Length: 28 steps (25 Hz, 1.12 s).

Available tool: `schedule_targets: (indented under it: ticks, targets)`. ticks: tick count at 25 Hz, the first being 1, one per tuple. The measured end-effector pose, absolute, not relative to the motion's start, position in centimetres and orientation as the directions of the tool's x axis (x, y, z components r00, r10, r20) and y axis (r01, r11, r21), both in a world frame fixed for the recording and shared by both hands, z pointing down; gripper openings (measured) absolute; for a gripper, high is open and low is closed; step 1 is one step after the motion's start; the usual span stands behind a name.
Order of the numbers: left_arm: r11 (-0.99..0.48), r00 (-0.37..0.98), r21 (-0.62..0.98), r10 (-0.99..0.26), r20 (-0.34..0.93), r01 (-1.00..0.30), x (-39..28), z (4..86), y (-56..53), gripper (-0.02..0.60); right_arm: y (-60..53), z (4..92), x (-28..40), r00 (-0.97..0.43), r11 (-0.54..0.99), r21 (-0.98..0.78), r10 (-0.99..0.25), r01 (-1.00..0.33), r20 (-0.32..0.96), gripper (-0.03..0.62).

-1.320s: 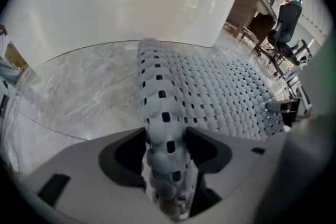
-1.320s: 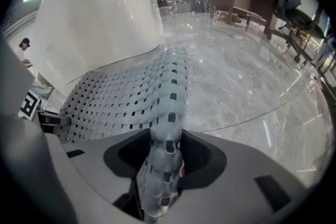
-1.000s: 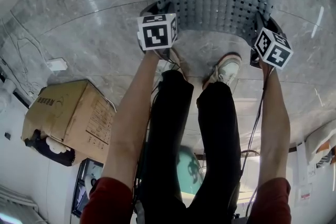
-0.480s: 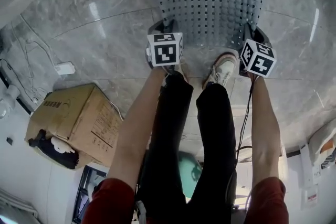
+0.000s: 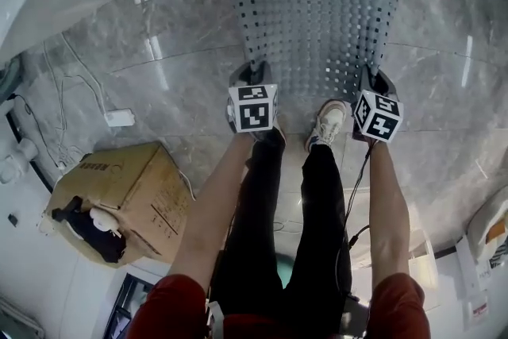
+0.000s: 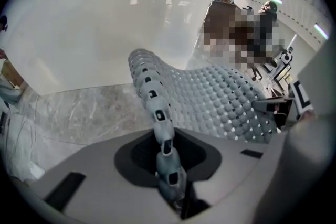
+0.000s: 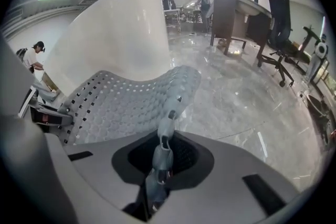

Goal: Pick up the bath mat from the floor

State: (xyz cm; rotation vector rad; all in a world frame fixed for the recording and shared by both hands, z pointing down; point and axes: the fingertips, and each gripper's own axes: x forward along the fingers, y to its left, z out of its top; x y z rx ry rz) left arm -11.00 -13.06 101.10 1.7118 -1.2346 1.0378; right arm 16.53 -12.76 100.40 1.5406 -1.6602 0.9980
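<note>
- Left gripper (image 6: 168,168) and right gripper (image 7: 156,176): both sets of jaws have just been closing. Each is now pinched on the near rim of the grey perforated, studded rubber bath mat (image 5: 317,20), one at each near corner.
- Mat: the near edge is up off the grey marble floor (image 5: 175,83). The rest slopes away from you toward the white curved wall (image 6: 100,23).
- Risk: you only have a bite on the thin rim. The hanging sheet's weight could pull it out of one jaw, and it would then swing from the other corner.
- Risk: the mat is floppy. If you raise your hands unevenly, it will probably twist or fold between them.
- Risk: if the far end sticks or drags on the marble, a quick pull puts the load straight on both pinches.
- Risk: your white shoe (image 5: 329,119) is just beside the near edge, so the mat could swing into your legs.
- Hidden: the mat rim covers the pads in both gripper views, and the marker cubes (image 5: 252,107) cover the fingertips in the head view.
- You can't tell whether the far edge is touching the floor, and the underside isn't visible.
</note>
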Motion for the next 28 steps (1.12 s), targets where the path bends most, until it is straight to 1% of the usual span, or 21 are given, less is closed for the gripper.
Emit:
schedule_targets:
  ticks: [13, 20, 28]
  targets:
    - [-0.231, 0.202, 0.101, -0.467, 0.861, -0.968, -9.3, 81.5, -14.8, 0.077, -13.7, 81.1, 18.0, -0.082, 0.000, -0.105, -0.617, -0.994, 0.783, 0.048]
    - [-0.273, 0.226, 0.085, -0.543, 0.809, -0.958, -7.5, 69.3, -14.3, 0.074, -13.4, 69.8, 19.2, -0.073, -0.014, -0.111, -0.671, -0.994, 0.738, 0.048]
    - [-0.269, 0.239, 0.073, -0.657, 0.715, -0.960, -6.5, 57.2, -16.1, 0.072, -14.4, 56.6, 20.7, -0.048, 0.001, -0.075, -0.777, -0.997, 0.627, 0.048]
